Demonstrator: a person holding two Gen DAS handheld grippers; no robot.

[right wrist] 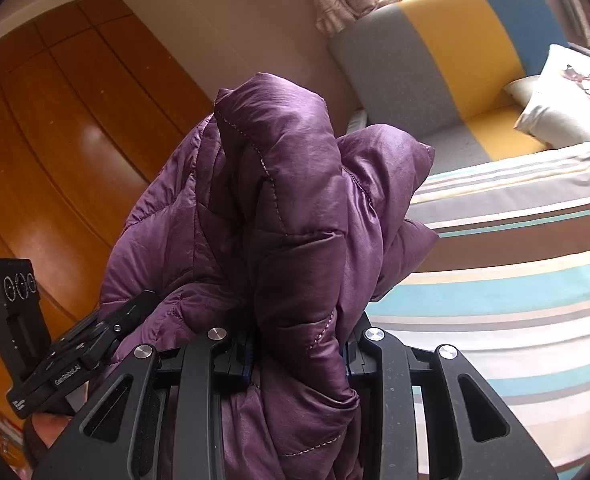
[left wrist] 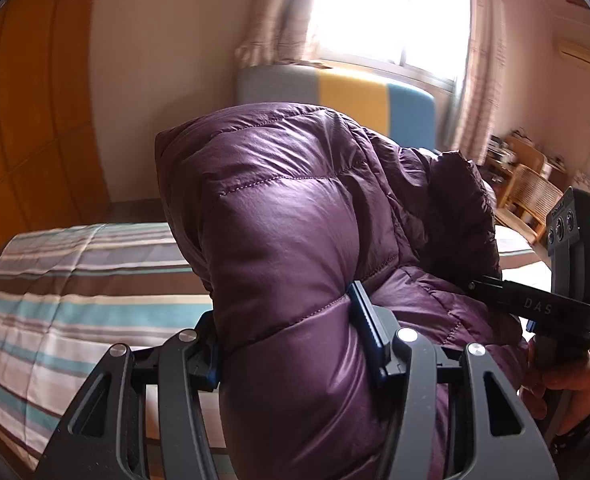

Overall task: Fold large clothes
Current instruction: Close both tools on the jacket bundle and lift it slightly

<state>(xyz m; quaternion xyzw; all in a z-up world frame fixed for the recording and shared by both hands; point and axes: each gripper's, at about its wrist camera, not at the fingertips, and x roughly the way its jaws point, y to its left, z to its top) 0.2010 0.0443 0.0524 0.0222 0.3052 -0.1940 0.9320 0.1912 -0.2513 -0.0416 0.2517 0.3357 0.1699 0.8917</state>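
Note:
A purple quilted down jacket (left wrist: 295, 208) is held up above the striped bed (left wrist: 75, 292). My left gripper (left wrist: 291, 344) is shut on a thick puffed fold of the jacket. My right gripper (right wrist: 299, 356) is shut on another bunched fold of the same jacket (right wrist: 295, 208). The right gripper also shows at the right of the left wrist view (left wrist: 567, 280), and the left gripper shows at the lower left of the right wrist view (right wrist: 55, 344). The two grippers are close together. The jacket hides most of what lies below it.
The bed has a striped cover (right wrist: 515, 272) in teal, brown and white. A grey, yellow and blue headboard (right wrist: 455, 48) and a pillow (right wrist: 567, 100) are at its far end. A wooden wardrobe (right wrist: 63, 140) stands at left. A wooden chair (left wrist: 531, 196) stands near the curtained window (left wrist: 391, 12).

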